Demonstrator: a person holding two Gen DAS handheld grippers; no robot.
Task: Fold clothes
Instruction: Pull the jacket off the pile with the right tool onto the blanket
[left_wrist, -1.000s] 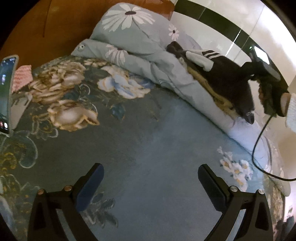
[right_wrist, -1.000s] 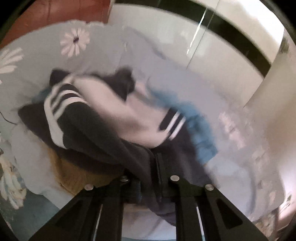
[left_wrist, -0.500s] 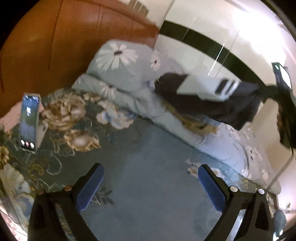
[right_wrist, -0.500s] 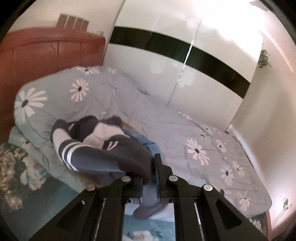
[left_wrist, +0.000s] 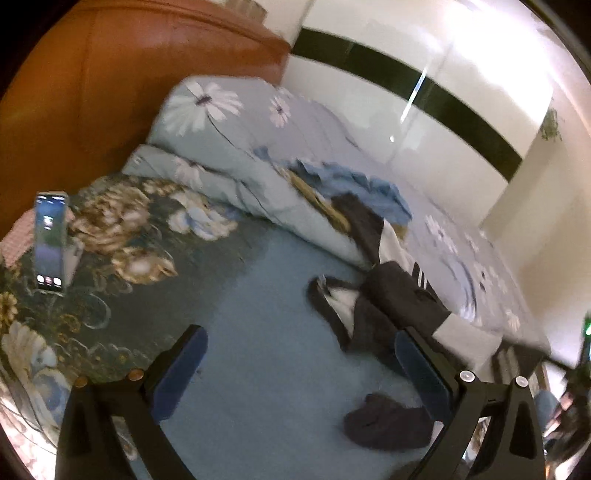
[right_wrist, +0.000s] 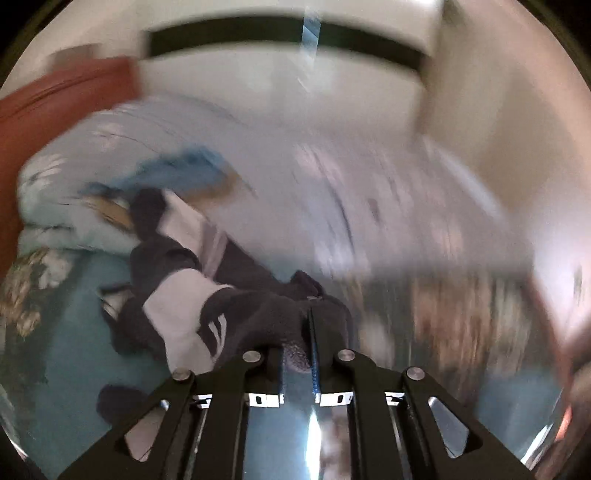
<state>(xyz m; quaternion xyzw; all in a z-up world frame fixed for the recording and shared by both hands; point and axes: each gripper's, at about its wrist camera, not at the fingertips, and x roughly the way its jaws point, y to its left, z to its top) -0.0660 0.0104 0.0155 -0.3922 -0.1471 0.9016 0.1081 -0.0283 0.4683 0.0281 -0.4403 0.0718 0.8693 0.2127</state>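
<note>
Garment (left_wrist: 391, 295), dark with white stripes: left view, dragged off the quilt (left_wrist: 258, 173) onto the bed (left_wrist: 258, 332); left hand-held gripper (left_wrist: 299, 365) open, empty. Right view: right hand-held gripper (right_wrist: 299, 332) clamped on its fabric. Ready for spreading flat.

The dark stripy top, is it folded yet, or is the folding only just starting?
Only just starting. Nothing looks folded yet. The dark stripy top lies crumpled across the blue bedsheet, one end pinched in the right tongs. The left tongs are open and empty above the sheet. Spreading it flat and folding are left, and a blue garment waits on the quilt.
</note>
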